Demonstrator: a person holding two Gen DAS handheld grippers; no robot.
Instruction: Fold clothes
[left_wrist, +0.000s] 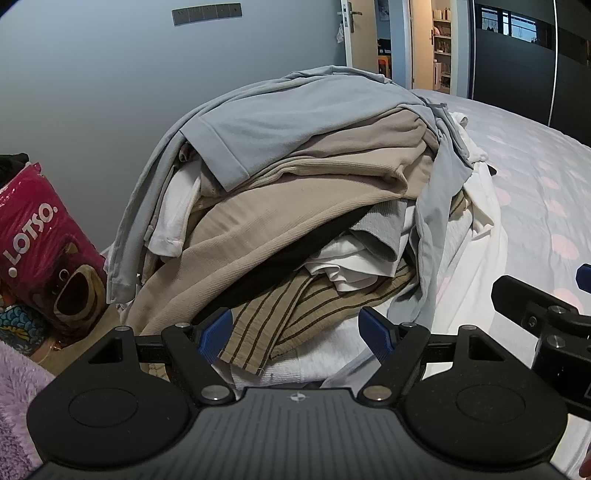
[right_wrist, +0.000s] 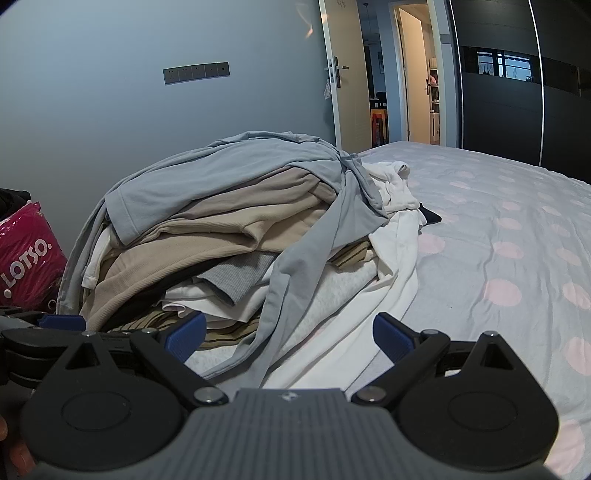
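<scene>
Right wrist view, both grippers' fingers apart, clothes pile (right_wrist: 229, 229) on dotted bedspread (right_wrist: 498, 229), grey wall (right_wrist: 110, 129)

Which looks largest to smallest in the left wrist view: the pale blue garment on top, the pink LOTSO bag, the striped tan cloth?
1. Pale blue garment, draped over the pile.
2. Pink LOTSO bag, partly cut off.
3. Striped tan cloth, mostly buried and nearest the camera, so its rank is unsure.

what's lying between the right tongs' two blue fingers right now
In the right wrist view, the open right tongs frame a pale blue-grey garment's hanging sleeve and a white cloth.
</scene>
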